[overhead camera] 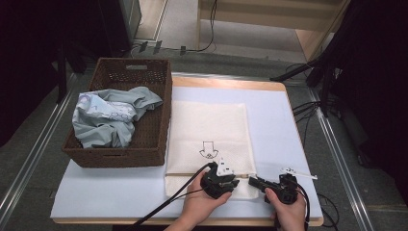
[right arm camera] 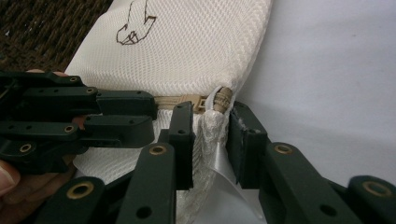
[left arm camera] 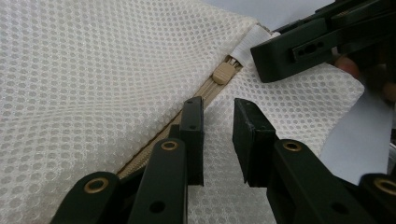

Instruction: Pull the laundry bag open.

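My right gripper (right arm camera: 210,140) pinches the mesh bag's (overhead camera: 207,130) corner beside the zip pull (right arm camera: 223,99); my left gripper (left arm camera: 218,140) hovers narrowly open over the zip (left arm camera: 205,93), gripping nothing. The bag lies flat and still zipped on the table (overhead camera: 284,125); the clothes (overhead camera: 110,118) wait in the basket (overhead camera: 159,139).

Two black grippers are seen: the left gripper (overhead camera: 232,183) and right gripper (overhead camera: 254,181), each with brass-ringed rivets on its linked jaw arms, a black cable and a grey three-cornered plate. Bare forearms are shown.
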Available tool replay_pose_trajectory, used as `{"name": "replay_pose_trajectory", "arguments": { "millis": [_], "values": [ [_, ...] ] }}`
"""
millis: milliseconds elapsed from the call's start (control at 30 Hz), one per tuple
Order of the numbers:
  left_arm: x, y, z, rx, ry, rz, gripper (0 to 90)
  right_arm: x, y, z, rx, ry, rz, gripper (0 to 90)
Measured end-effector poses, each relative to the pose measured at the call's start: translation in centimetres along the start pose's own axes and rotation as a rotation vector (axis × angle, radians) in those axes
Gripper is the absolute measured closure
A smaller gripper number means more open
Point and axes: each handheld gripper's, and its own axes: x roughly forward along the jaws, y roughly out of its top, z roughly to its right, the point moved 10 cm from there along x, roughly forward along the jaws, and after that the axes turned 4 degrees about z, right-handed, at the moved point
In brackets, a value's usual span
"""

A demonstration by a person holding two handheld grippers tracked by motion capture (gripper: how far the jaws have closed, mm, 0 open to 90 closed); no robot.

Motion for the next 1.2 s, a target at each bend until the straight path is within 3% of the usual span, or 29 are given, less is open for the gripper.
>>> {"name": "replay_pose_trajectory", "arguments": {
  "millis": [67,167,200,400,567,967,1200],
  "values": [
    [0.0,0.0,0.0,-0.001,-0.003,-0.004,73.9,0.1,-0.1,-0.1,-0.014,0.000,-0.005,80.9],
    [-0.1,0.0,0.0,-0.005,-0.013,-0.007,73.1,0.2,-0.1,-0.3,-0.058,-0.011,0.005,83.4],
    [-0.1,0.0,0.0,-0.020,-0.025,-0.003,72.6,-0.1,0.4,-1.0,-0.133,-0.013,0.038,84.3],
    [-0.2,0.2,-0.2,-0.071,-0.067,0.000,70.8,-0.6,1.1,-3.1,-0.316,-0.013,0.111,84.6],
    [-0.4,0.6,-0.1,-0.092,-0.117,0.020,69.3,-0.7,1.1,-3.7,-0.399,-0.004,0.141,84.7],
    [-0.5,1.2,-0.2,-0.189,-0.204,0.030,64.4,-0.8,1.3,-4.1,-0.458,0.016,0.165,85.0],
    [-0.7,1.8,0.3,-0.251,-0.291,0.066,66.7,-0.9,1.2,-4.2,-0.464,0.019,0.166,85.0]
  ]
}}
